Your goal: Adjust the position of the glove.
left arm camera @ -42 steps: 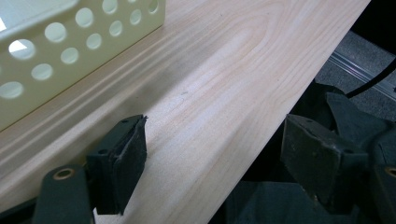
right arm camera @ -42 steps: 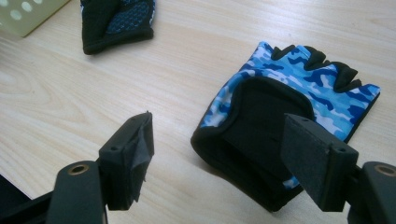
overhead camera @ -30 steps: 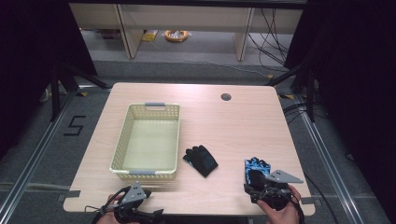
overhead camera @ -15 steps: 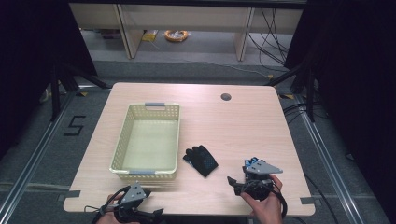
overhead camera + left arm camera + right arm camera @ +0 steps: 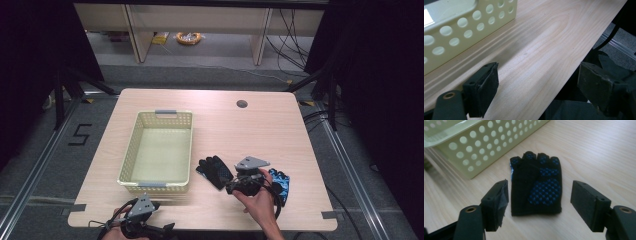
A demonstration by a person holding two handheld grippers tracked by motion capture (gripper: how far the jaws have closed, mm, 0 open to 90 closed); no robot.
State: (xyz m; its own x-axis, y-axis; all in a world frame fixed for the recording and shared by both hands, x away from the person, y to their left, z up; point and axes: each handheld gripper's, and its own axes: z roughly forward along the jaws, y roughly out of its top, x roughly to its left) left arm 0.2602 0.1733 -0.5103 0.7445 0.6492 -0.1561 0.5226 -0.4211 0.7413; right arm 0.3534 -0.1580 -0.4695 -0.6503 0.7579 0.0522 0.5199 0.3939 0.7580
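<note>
Since 1 second ago the right claw (image 5: 231, 188) has been carried leftward from beside the blue glove (image 5: 281, 183) toward the black glove (image 5: 536, 185), and its jaws have just been closing somewhat, though nothing is gripped between them. In the right gripper view the black glove is seen lying flat on the desk (image 5: 260, 125), palm dots up, ahead of the 2 wide-apart pads and just beside the cream basket (image 5: 161, 150). The left claw (image 5: 537, 90) is held at the desk's near edge with its jaws wide open on nothing, having just been opening a little further.

A likely fault is judged to be a pinch that catches only the top layer of the thin fabric, so the glove slips free when lifted. The basket wall could also be nudged if the approach is carried too far left.
</note>
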